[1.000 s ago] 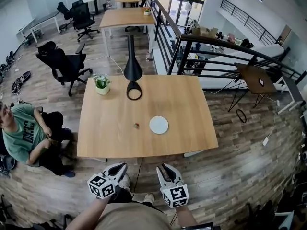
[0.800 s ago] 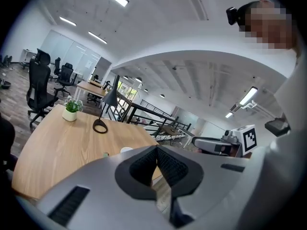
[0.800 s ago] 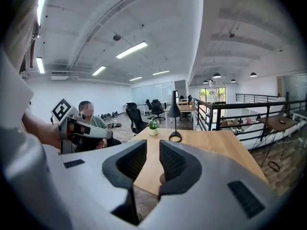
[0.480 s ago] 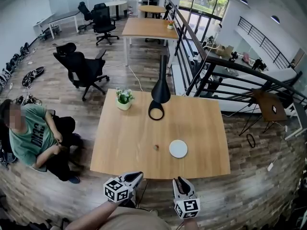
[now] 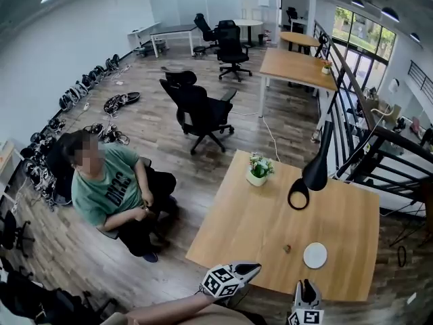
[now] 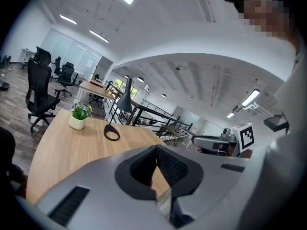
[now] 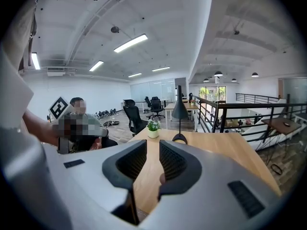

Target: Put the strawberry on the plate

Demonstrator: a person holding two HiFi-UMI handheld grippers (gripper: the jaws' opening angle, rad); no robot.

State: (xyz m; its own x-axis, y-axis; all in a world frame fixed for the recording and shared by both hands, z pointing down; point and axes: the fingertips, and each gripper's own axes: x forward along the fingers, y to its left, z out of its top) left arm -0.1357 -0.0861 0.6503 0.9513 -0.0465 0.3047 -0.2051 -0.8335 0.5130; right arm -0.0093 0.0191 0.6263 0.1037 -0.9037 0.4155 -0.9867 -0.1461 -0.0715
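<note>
A small red strawberry (image 5: 287, 248) lies on the wooden table (image 5: 243, 229) in the head view, just left of a round white plate (image 5: 315, 255). Both grippers hang off the table's near edge, short of both things. My left gripper (image 5: 252, 269) points right toward the table edge, and its pads meet at the tip (image 6: 157, 148) with nothing between them. My right gripper (image 5: 308, 285) points up at the plate. Its pads (image 7: 152, 145) stand almost together with only a thin slit, and they hold nothing.
A black lamp (image 5: 316, 170) with a ring base (image 5: 298, 199) and a small potted plant (image 5: 258, 169) stand at the table's far side. A seated person in a green shirt (image 5: 108, 188) is left of the table. An office chair (image 5: 203, 110) and a black railing (image 5: 379, 147) stand beyond.
The head view has swung left, so the table now sits at the lower right and the seated person is near the middle. Both grippers stay low at the near edge, still shut.
</note>
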